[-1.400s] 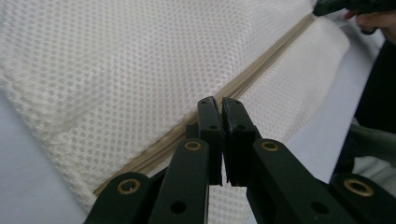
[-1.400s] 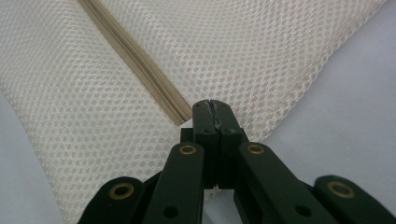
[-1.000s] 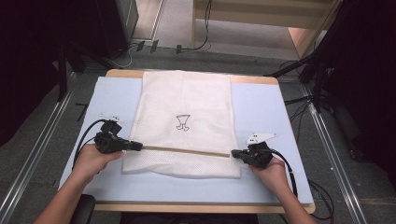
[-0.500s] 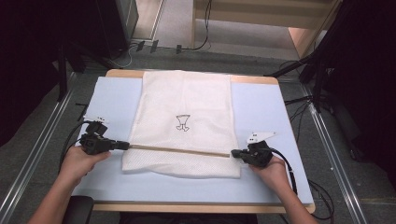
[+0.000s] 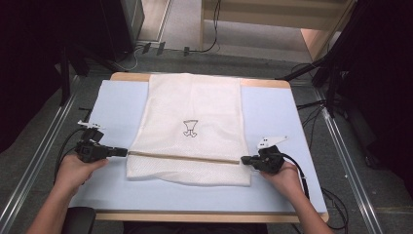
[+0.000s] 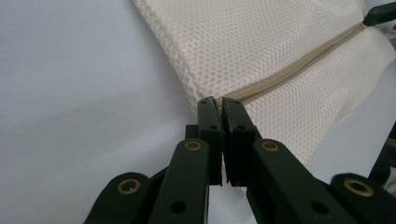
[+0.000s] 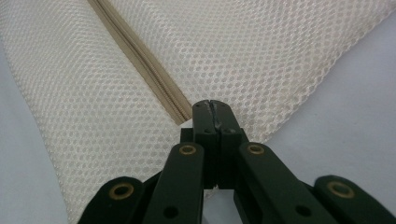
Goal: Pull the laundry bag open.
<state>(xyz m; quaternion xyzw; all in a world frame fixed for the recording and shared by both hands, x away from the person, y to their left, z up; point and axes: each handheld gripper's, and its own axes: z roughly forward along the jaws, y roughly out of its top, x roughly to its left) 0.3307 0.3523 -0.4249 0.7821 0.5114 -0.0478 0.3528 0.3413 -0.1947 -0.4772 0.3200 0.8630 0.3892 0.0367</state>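
Lying flat on the pale blue surface (image 5: 122, 102), a cream mesh laundry bag (image 5: 195, 112) ran lengthwise away from the person, with a small dark printed mark (image 5: 190, 127) near its middle. A tan zipper (image 5: 185, 157) crossed the bag from side to side close to its near end.

Left gripper (image 5: 122, 152) sat at the zipper's left end, at the bag's left edge. In the left gripper view its fingers (image 6: 208, 116) stood almost together, a thin slit between the tips; whether they had hold of the zipper end could not be told.

Right gripper (image 5: 246, 160) sat at the zipper's right end. In the right gripper view its fingers (image 7: 204, 119) were pressed fully together right where the zipper stopped, over the mesh; what they pinched was hidden.

A hand (image 5: 73, 170) held each tool, cables (image 5: 65, 146) trailing off behind.
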